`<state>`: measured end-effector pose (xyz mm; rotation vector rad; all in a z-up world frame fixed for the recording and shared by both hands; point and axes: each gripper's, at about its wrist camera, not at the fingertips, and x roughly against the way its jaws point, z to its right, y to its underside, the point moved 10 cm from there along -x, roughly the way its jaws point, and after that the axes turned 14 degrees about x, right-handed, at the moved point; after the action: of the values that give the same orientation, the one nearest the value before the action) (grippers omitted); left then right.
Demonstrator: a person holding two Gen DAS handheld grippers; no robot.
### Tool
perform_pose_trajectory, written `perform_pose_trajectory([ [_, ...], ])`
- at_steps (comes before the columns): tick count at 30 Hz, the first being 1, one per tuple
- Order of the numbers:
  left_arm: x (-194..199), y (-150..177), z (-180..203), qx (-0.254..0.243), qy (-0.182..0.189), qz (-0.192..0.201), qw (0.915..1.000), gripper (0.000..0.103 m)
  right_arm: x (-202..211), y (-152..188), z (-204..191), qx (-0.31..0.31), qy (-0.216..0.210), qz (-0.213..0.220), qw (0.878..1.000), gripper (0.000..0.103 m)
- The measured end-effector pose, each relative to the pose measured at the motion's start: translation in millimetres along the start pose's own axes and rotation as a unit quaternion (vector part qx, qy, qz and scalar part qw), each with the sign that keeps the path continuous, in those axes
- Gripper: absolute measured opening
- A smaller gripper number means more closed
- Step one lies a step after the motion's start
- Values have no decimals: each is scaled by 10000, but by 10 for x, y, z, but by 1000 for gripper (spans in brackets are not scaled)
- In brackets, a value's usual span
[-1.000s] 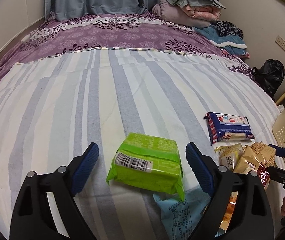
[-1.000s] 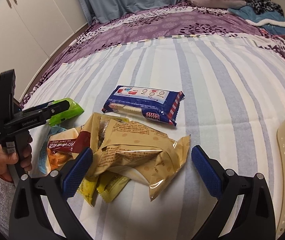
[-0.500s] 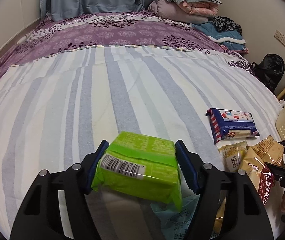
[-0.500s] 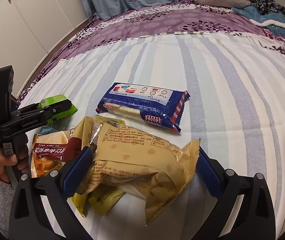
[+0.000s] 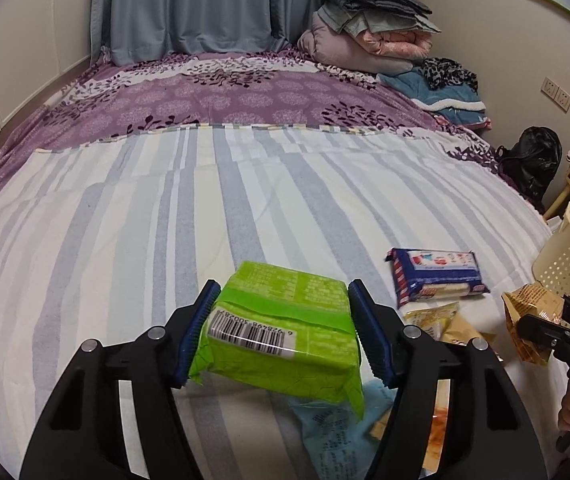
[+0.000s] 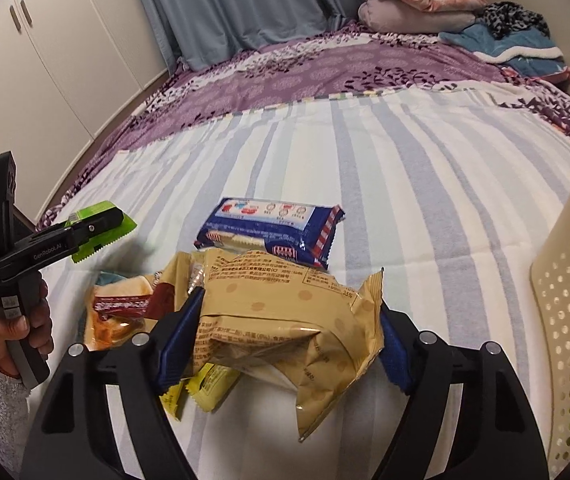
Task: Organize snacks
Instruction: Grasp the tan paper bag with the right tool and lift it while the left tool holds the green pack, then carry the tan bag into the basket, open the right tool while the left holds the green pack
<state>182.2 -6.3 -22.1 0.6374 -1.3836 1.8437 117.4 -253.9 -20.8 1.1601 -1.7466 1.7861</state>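
While both sets of jaws are closing, each already has a packet between its blue pads. The left gripper [image 5: 283, 330] presses a bright green packet [image 5: 285, 334] from both sides; the packet is block-shaped, crinkled, with a white barcode label facing the camera and a folded seam across its top, and its lower corner hangs clear above a pale blue wrapper [image 5: 339, 424] on the bedding. The right gripper [image 6: 285, 338] squeezes a tan packet [image 6: 285, 320], a puffy foil bag with printed text and a crimped, serrated end drooping below the pads. Under and beside it lie a yellow sachet [image 6: 209, 390] and a red-labelled snack [image 6: 125, 308], touching one another in a loose heap. Just beyond the heap rests a blue biscuit packet [image 6: 273, 232] with red-and-white striped ends, apart from both tools. A cream perforated basket [image 6: 569, 300] stands at the right edge, near the right gripper. The surface is a striped bedspread [image 5: 165, 220] in white, grey and pale blue, meeting a purple floral cover [image 5: 225, 96] farther back. Folded blankets [image 5: 369, 36] are stacked at the far corner before grey-blue curtains [image 5: 189, 4]; white cupboards [image 6: 45, 48] line the left wall.
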Motion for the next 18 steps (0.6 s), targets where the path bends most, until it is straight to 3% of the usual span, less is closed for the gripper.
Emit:
perform_pose_trajectory([
  [18,870,-86,950,-606,564,606,9947,65,1225,-186,361,-322,416,1230,9910,77],
])
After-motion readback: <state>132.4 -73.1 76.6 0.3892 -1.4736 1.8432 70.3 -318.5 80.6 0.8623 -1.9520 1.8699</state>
